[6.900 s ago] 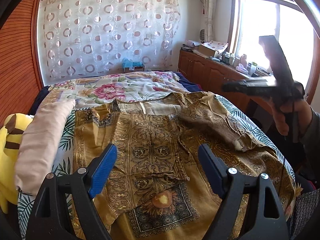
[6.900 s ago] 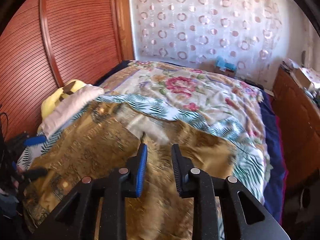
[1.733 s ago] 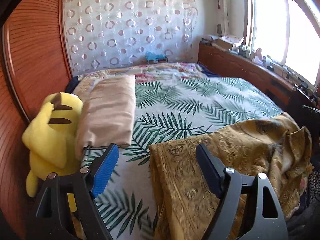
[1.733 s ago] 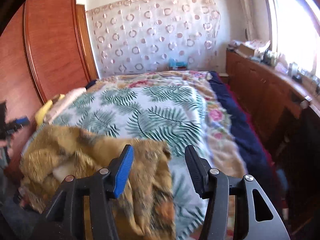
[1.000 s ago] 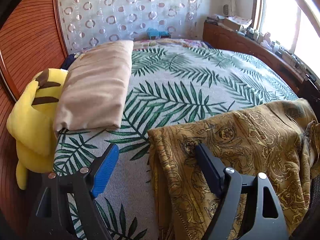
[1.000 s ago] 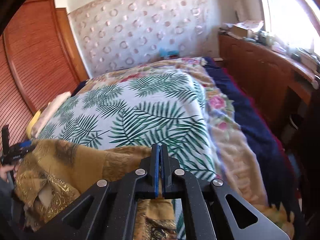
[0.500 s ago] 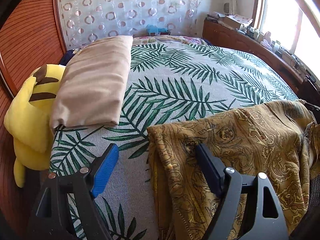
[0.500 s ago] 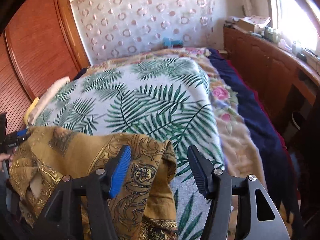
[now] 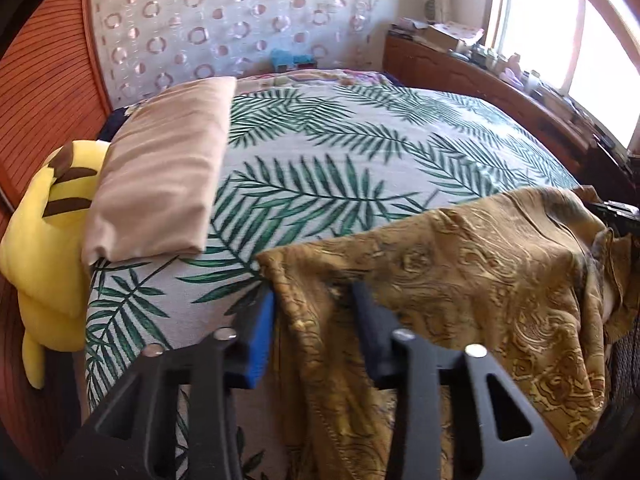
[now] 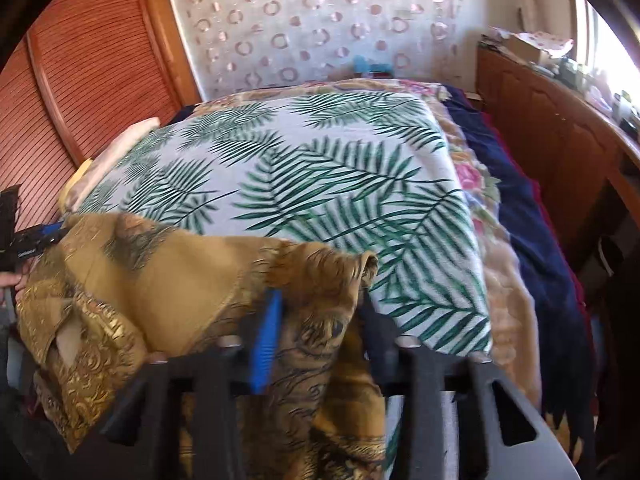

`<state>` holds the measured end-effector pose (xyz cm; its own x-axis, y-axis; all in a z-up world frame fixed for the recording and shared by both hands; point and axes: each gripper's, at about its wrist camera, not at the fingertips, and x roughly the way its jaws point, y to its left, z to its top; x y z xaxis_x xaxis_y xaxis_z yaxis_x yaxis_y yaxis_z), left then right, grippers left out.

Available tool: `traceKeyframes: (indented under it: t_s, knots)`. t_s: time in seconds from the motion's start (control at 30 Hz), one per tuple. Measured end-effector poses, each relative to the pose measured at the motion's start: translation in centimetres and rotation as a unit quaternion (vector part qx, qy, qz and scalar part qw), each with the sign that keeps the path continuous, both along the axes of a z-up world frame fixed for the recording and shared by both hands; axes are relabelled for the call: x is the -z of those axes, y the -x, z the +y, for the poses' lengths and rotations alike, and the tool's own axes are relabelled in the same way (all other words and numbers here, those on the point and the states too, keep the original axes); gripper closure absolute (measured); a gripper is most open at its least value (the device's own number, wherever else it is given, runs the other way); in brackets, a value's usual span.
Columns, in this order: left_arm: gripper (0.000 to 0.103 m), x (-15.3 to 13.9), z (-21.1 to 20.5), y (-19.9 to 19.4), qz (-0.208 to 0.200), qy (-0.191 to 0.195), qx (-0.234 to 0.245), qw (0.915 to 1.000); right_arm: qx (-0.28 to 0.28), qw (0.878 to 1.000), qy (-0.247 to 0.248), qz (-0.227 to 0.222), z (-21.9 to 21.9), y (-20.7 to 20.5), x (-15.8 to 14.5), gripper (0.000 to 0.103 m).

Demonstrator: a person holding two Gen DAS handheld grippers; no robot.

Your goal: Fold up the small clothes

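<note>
A gold patterned garment (image 9: pixel 460 280) hangs over the near edge of the bed, which has a palm-leaf cover (image 9: pixel 360 160). My left gripper (image 9: pixel 314 324) straddles the garment's left corner; its jaws are closing, with a gap still showing beside the cloth. In the right wrist view the same garment (image 10: pixel 160 280) lies bunched. My right gripper (image 10: pixel 320 332) is closing around its right corner, and the cloth drapes loosely between the fingers. The left gripper (image 10: pixel 36 236) shows at the far left edge of that view, with a hand below it.
A beige pillow (image 9: pixel 160 180) and a yellow plush toy (image 9: pixel 44 240) lie along the bed's left side. A wooden wardrobe (image 10: pixel 80 60) stands on the left. A long wooden cabinet (image 10: pixel 560 152) with clutter runs under the window on the right. A dark blue blanket (image 10: pixel 520 200) edges the bed.
Both grippers' jaws have narrowed around the garment's corners. The right gripper was shut a second ago, opened wide, then sank onto the right corner. The left hand has hardly moved.
</note>
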<state>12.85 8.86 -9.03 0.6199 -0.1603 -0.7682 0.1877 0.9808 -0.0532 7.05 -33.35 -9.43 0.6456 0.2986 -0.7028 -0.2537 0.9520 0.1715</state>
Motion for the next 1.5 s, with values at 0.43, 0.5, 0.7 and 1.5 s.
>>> traceKeyframes:
  t_s: [0.43, 0.5, 0.7, 1.5]
  knots:
    - [0.096, -11.1, 0.7, 9.4, -0.138, 0.067, 0.002, 0.9882, -0.023, 0.994, 0.009, -0.104, 1.1, 7.5, -8.2, 0.096]
    - [0.096, -13.4, 1.0, 11.5, -0.172, 0.076, 0.001, 0.9822, -0.027, 0.990, 0.019, -0.138, 1.1, 9.3, -10.7, 0.096]
    - [0.096, -20.1, 0.9, 15.8, -0.262, 0.083, 0.007, 0.9614, -0.021, 0.972, 0.016, -0.235, 0.2, 14.0, -17.7, 0.096]
    - [0.096, -27.0, 3.0, 4.8, -0.339, 0.023, -0.039, 0.9397, -0.012, 0.940, 0.070, -0.333, 3.3, 11.2, -26.7, 0.096]
